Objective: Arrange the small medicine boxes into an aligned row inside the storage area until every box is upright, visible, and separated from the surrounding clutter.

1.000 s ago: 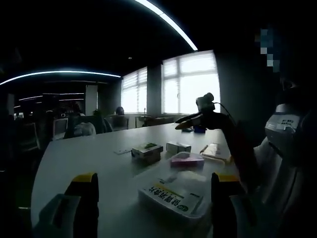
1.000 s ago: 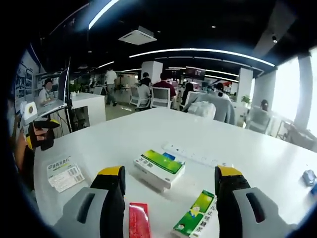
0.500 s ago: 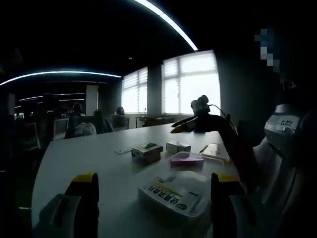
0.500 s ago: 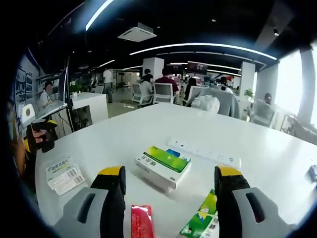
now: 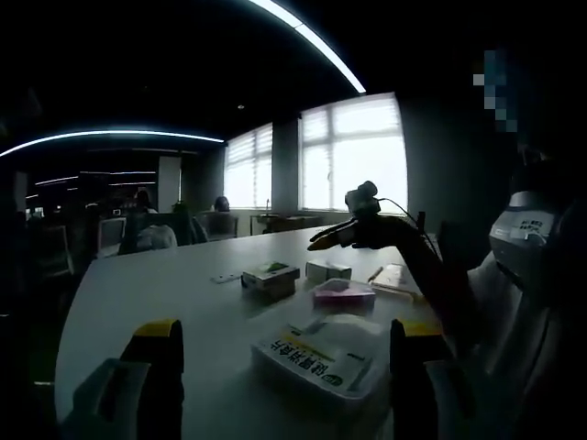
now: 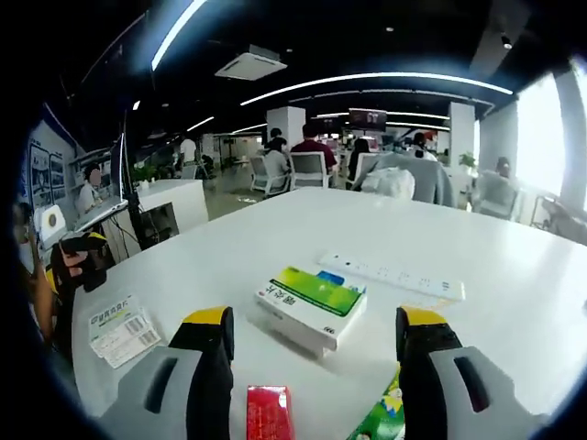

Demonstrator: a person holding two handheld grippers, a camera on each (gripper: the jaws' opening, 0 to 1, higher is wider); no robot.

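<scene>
Closer now, green-topped box (image 6: 312,301) between right tongs (image 6: 315,341).

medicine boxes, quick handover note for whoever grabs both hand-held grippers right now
Left hand-held gripper: open, empty, a large white box lying flat between its jaws.
Right hand-held gripper: open, empty, above the white table, facing the green-and-white box.
Also lying flat: red box, green box, white box, pink box.
Done: no row formed, none upright.
Left: stand every box up and align them.
</scene>
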